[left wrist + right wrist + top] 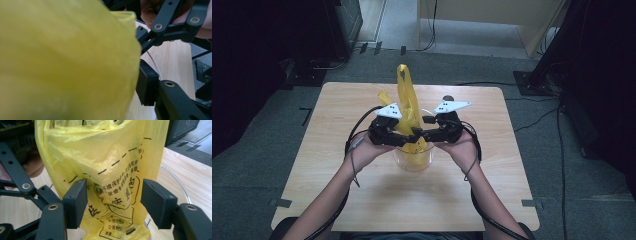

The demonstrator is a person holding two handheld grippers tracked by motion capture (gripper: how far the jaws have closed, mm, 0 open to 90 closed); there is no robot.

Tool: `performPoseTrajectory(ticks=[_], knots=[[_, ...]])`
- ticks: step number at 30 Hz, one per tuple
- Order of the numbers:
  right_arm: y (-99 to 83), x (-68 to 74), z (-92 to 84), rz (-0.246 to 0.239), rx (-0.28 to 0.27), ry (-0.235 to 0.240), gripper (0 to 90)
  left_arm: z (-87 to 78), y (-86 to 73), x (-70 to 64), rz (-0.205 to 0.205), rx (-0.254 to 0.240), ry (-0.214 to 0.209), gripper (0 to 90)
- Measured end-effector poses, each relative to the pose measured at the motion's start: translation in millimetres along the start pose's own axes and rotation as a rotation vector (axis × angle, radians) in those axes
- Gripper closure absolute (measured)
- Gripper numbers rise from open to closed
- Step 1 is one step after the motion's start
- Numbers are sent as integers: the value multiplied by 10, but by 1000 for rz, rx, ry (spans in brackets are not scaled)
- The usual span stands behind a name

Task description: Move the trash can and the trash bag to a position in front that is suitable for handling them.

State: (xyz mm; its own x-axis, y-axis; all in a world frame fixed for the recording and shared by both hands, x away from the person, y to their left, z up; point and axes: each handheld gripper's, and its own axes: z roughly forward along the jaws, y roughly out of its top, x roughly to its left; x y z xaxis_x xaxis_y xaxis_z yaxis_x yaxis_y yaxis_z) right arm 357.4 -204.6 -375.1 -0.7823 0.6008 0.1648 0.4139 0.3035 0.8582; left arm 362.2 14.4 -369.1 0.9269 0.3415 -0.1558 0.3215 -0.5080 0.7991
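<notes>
In the right gripper view, the right gripper (113, 202) held its two black jaws apart around a crumpled yellow plastic bag (105, 162) printed with black characters and dashed lines, above the wooden table (197, 172) and a clear container rim (178, 183).

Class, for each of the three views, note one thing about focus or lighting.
High view: the table is lit, the room's edges dark. Left gripper view: the yellow bag sits too close, a soft blur. Right gripper view: the bag's print is sharp between the right gripper pads.
</notes>
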Motion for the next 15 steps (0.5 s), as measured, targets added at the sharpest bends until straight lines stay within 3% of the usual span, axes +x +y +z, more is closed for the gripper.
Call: performPoseTrajectory(ticks=[4, 7, 9, 12, 15], knots=[[20, -1, -74, 0, -62, 28, 390, 17, -2, -3, -4, -2, -36, 594], [47, 24, -90, 8, -105, 83, 400, 51, 3, -35, 9, 11, -56, 583], [48, 43, -86, 10, -117, 99, 499, 66, 6, -53, 19, 16, -56, 569], [27, 41, -89, -9, -116, 82, 669, 61, 2, -45, 12, 20, -56, 549], [0, -14, -119, 14, -126, 77, 772, 32, 1, -17, -6, 9, -59, 525]])
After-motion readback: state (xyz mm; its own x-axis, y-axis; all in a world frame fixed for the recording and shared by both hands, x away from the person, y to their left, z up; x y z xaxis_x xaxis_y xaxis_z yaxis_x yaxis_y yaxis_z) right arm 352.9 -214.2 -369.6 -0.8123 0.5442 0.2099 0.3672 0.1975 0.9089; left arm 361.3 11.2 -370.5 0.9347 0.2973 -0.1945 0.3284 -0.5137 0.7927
